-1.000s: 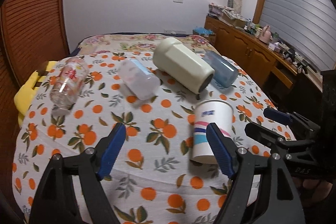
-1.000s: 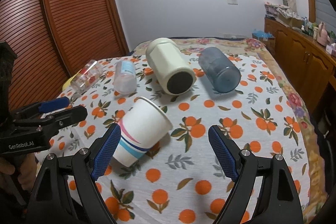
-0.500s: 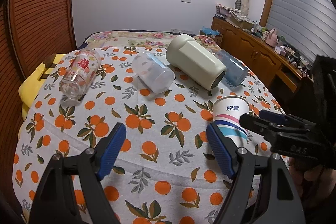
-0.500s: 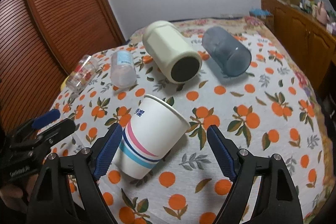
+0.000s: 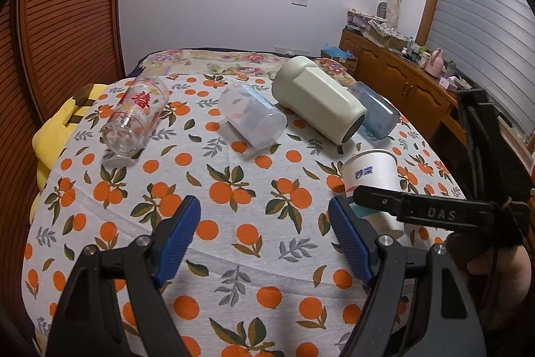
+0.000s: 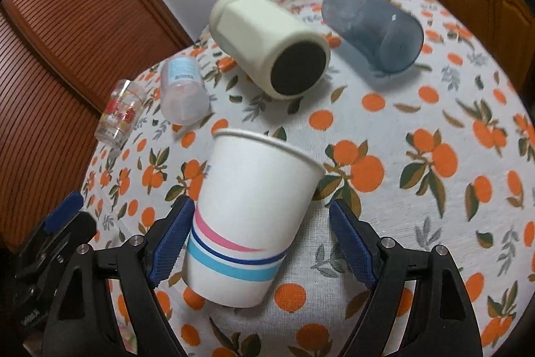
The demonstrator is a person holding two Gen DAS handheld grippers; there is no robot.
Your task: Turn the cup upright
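Left wrist view: the white paper cup with pink and blue stripes (image 5: pixel 371 176) stands mouth-up near the right edge of the orange-print cloth-covered counter (image 5: pixel 234 189). The right gripper (image 5: pixel 374 201) reaches across in front of the cup from the right, level with its lower body; one black finger hides the stripes. The left gripper (image 5: pixel 264 240) hangs released over bare cloth near the front edge, jaws wide, holding nothing.

Four other vessels lie on their sides toward the far edge: a clear glass tumbler with red print (image 5: pixel 133 119), a frosted plastic cup (image 5: pixel 252 119), a cream faceted mug (image 5: pixel 317 104) and a blue translucent cup (image 5: pixel 378 119).

Right wrist view: the right gripper (image 6: pixel 260 243) is released, jaws spread either side of the paper cup (image 6: pixel 247 213). The left pad sits at the striped base, whether touching I cannot tell; the right pad stands clear. The cup leans toward the far edge in this view.

Risk: the cup is light and thin-walled. A nudge from the left pad could tip it again; a hard clench would crush it.
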